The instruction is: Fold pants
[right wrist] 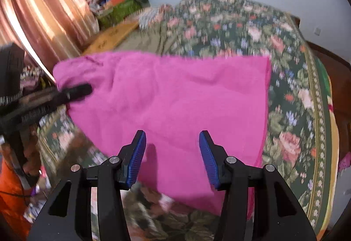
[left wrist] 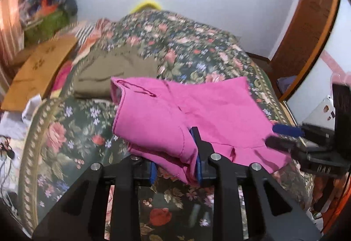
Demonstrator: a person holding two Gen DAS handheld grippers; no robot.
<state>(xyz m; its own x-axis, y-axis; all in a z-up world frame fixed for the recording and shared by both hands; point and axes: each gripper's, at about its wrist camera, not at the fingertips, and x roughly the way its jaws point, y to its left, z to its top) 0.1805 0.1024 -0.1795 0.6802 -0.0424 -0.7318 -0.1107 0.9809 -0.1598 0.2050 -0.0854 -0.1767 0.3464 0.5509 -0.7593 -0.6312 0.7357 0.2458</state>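
left tool [left wrist: 175,166] grips pink pants [left wrist: 197,109] — right tool [right wrist: 173,160] spread.

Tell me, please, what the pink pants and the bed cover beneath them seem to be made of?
The pink pants look like soft matte woven or knit cloth, perhaps cotton: they drape limply and crease, with stitched seams showing in the left wrist view. The bed cover seems a thicker printed fabric, dull-surfaced with a floral pattern and a patterned border; blur leaves its weave uncertain.
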